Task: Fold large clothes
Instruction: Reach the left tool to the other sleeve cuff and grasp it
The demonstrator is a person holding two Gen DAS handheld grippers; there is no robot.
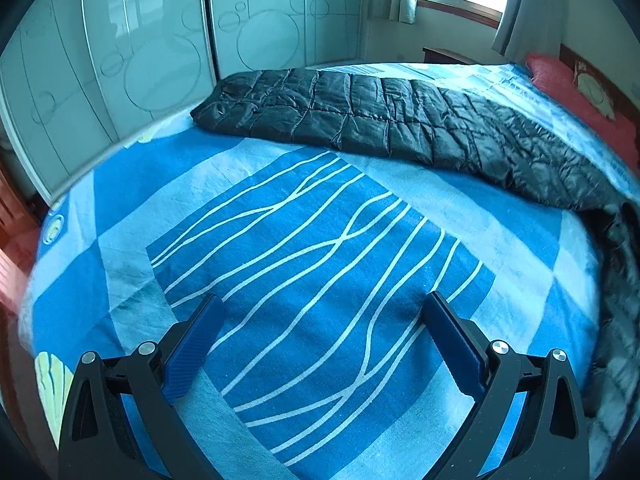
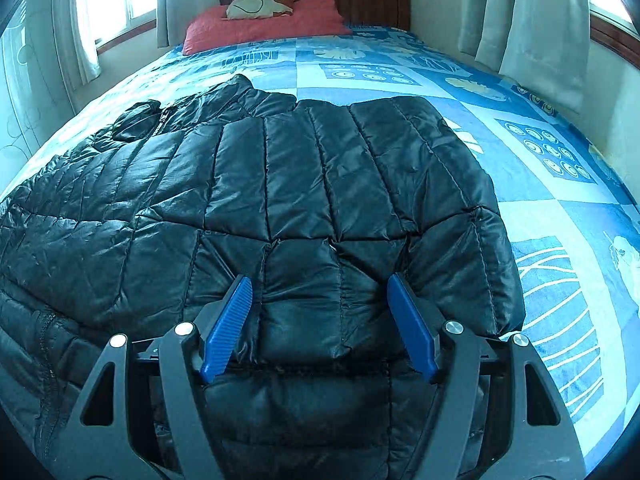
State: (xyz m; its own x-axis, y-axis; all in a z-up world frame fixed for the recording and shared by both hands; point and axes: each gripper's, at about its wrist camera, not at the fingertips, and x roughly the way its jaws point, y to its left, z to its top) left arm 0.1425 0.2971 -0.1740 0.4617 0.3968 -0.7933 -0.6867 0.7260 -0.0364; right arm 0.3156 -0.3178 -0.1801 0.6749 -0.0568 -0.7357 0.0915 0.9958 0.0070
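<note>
Two grippers are working over the bed (image 1: 132,208). Left gripper (image 1: 322,308) is hovering with jaws spread above bare blue sheet, holding nothing. Right gripper (image 2: 320,292) is sitting with jaws spread astride the black puffer jacket (image 2: 280,184), which is lying flat mid-bed, collar toward the headboard edge.

The jacket (image 2: 280,184) is glossy black, quilted in stitched panels. The sheet (image 1: 320,264) is a patchwork of deep blue and pale blue squares, one crossed by wavy white lines, others printed with white rings and leaves. The pillow (image 2: 264,26) is coral red. Both grippers' pads (image 2: 224,328) are ribbed blue on black frames.
</note>
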